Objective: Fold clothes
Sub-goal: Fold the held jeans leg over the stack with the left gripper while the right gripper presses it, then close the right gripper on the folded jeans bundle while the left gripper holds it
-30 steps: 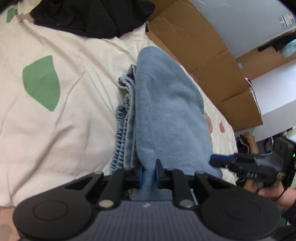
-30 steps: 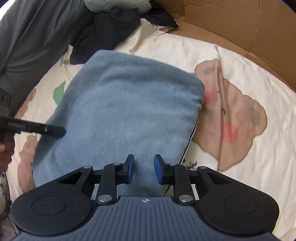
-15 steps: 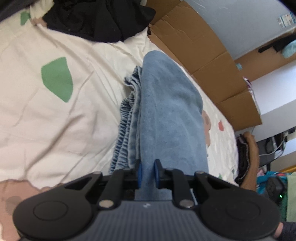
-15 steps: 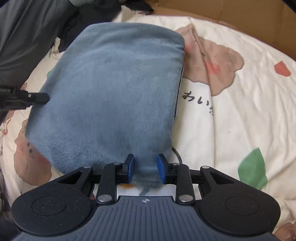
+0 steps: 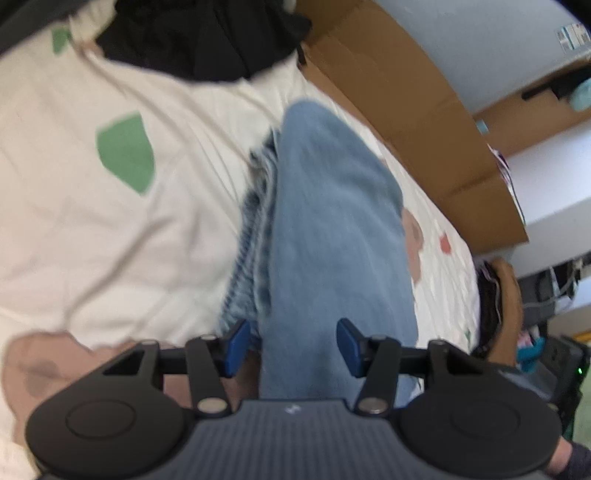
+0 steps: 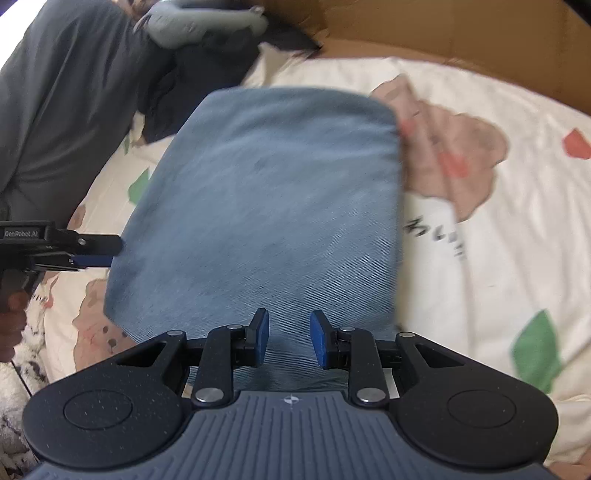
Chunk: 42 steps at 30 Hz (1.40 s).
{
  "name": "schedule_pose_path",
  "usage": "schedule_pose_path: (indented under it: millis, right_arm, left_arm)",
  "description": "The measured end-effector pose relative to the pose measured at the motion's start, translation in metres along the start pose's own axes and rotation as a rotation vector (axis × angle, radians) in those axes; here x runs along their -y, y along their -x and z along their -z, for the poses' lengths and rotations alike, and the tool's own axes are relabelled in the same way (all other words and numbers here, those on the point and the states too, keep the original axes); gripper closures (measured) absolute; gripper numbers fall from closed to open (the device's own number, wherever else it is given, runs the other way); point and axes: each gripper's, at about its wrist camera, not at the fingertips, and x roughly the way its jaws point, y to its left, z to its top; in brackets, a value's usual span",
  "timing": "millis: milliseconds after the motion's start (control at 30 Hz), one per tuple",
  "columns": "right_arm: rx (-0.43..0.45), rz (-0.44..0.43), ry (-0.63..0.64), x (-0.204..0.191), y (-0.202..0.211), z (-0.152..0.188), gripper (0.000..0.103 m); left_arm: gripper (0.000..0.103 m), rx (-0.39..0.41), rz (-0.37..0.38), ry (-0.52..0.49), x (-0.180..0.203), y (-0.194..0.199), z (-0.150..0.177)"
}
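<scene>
A folded blue garment with a gathered waistband edge lies on the patterned cream sheet. My left gripper is open, its pads on either side of the garment's near edge. In the right wrist view the same garment lies flat, and my right gripper is open just over its near edge. The left gripper's fingers show at the garment's left edge.
A black garment lies at the far end of the bed, with grey clothes at the left. A cardboard wall runs along the bed's far side. Clutter sits beyond the bed's right edge.
My left gripper, shut on the garment's edge before, has opened and let go. My right gripper stays open and has shifted slightly over the near edge.
</scene>
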Motion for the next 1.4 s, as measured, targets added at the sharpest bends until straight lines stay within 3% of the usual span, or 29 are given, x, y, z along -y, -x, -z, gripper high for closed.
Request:
schedule_pose_path:
  millis: [200,367,500,633,733,800,867,933,1033,1400]
  right_arm:
    - [-0.030,0.030,0.051,-0.015,-0.019,0.013,0.074]
    - [-0.049,0.077,0.122,-0.026,-0.034,0.020,0.073]
    - [-0.066,0.095,0.140,-0.034,-0.035,0.017,0.074]
    - [-0.058,0.029,0.040,-0.020,-0.019,0.006,0.072]
    - [-0.019,0.015,-0.003,-0.009,-0.004,-0.002,0.071]
    - [0.008,0.005,-0.020,-0.001,0.004,-0.008,0.053]
    - [0.038,0.012,-0.034,0.008,0.008,-0.014,0.048]
    - [0.052,0.027,-0.068,0.020,0.007,-0.020,0.047]
    - [0.059,0.031,-0.114,0.036,0.001,-0.028,0.047]
    - [0.083,0.024,-0.177,0.065,-0.026,-0.042,0.046]
  left_arm:
    - [0.056,-0.055,0.043,0.045,-0.018,-0.020,0.020]
    - [0.076,-0.057,0.059,0.036,-0.023,-0.018,0.025]
    - [0.080,-0.064,0.056,0.011,-0.024,-0.014,0.025]
    - [0.080,-0.064,0.056,-0.003,-0.022,-0.001,0.023]
    - [0.078,-0.066,0.050,-0.047,-0.014,0.013,0.017]
    - [0.076,-0.045,0.022,-0.067,-0.013,0.025,0.010]
    - [0.052,-0.007,0.002,-0.059,-0.016,0.034,0.000]
    - [0.045,0.028,-0.010,-0.050,-0.018,0.036,-0.010]
    - [0.045,0.039,-0.040,-0.040,-0.016,0.026,-0.021]
    - [0.041,0.031,0.031,0.014,-0.019,-0.018,-0.034]
